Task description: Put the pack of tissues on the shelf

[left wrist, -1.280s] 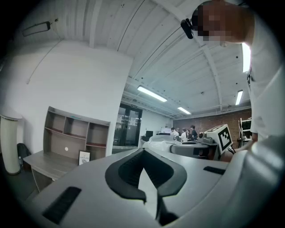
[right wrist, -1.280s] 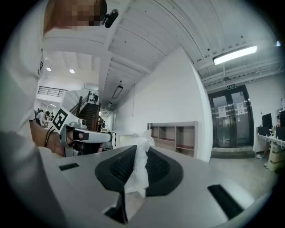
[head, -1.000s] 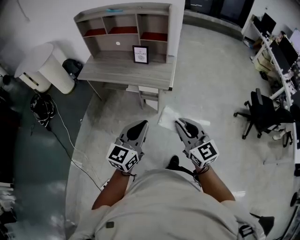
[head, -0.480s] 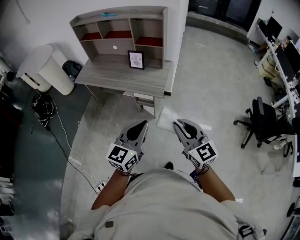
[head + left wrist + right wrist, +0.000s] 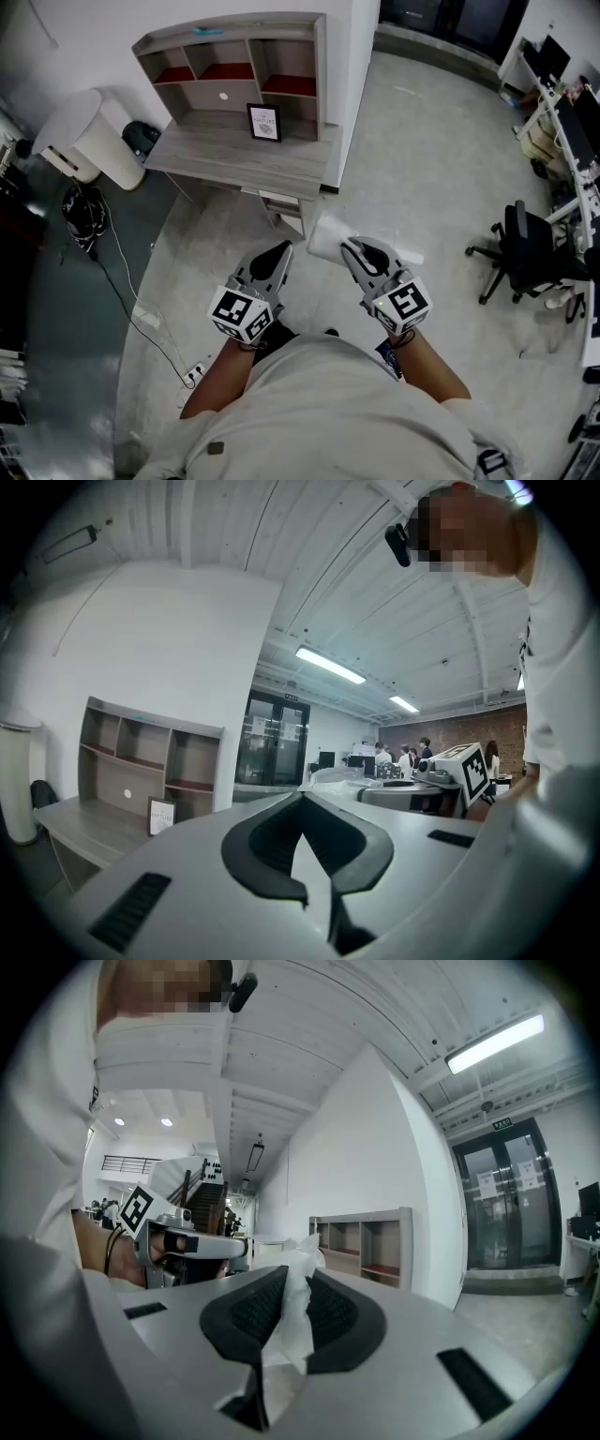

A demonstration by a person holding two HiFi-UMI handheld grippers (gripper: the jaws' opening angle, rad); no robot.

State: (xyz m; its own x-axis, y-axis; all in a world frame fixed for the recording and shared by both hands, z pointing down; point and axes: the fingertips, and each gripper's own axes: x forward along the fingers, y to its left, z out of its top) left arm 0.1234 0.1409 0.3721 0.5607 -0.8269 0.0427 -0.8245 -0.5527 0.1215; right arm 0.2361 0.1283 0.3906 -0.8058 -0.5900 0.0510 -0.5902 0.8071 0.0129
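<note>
Two grippers hover side by side over the concrete floor, short of the desk (image 5: 234, 155). The right gripper (image 5: 349, 247) carries the pack of tissues (image 5: 323, 239), held in the air between the person and the desk's near right corner. From the head view the pack is a pale, flat, soft-edged rectangle jutting beyond the jaw tips toward the desk. The right gripper view shows what that view cannot: the right gripper (image 5: 292, 1274) has its ribbed pads pinched on a thin, crinkled fold of the white wrapper (image 5: 291, 1312), which rises in a ragged peak above them. The left gripper (image 5: 281, 249) holds nothing; in its own view the left gripper (image 5: 300, 799) has its jaw tips pressed together, and a bit of the crumpled wrapper (image 5: 330, 775) shows beyond them. That view also takes in glass doors and a group of people far off, which the head view misses. On the back of the desk stands the shelf (image 5: 230, 33), with three upper compartments floored in dark red; I cannot see anything inside them. A small framed picture (image 5: 263, 122) stands on the desk top below the right compartment. Left of the desk sits a white rounded bin (image 5: 80, 131), its contents hidden.
</note>
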